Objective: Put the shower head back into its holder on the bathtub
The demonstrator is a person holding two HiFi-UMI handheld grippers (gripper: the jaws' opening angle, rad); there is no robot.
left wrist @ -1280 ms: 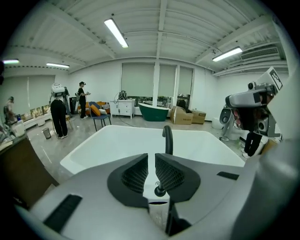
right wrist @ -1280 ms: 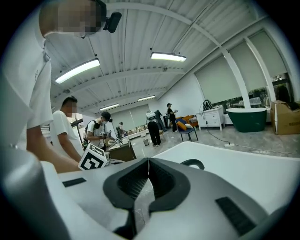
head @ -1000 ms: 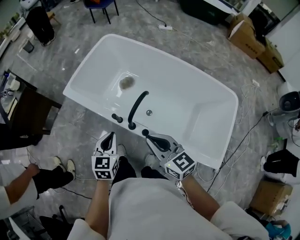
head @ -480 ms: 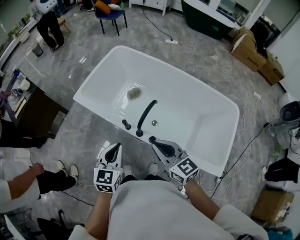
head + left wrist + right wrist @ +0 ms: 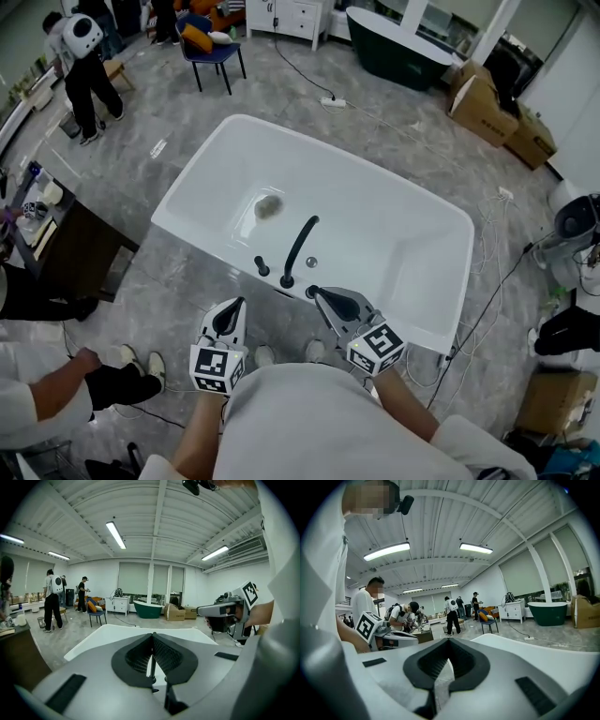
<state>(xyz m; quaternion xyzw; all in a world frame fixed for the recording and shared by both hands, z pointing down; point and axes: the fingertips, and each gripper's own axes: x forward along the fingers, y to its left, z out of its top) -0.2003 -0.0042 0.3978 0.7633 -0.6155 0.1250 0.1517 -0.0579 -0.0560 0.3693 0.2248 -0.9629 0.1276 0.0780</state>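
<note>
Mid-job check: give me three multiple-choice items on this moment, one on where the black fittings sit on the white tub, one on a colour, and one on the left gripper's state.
1. Where on the white tub do the black fittings sit?
A. the near rim, on the person's side
B. the far rim
C. the floor beside it

2. What colour is the second tub by the far wall?
A. white
B. red
C. dark green

3. How is the left gripper?
A. open around a fitting
B. shut, with nothing in it
C. shut on a hose

Key:
1 A, the head view shows the fittings on the rim nearest the person.
2 C, it shows dark green in the head view.
3 B, the left gripper view shows the pads meeting with nothing between them.
</note>
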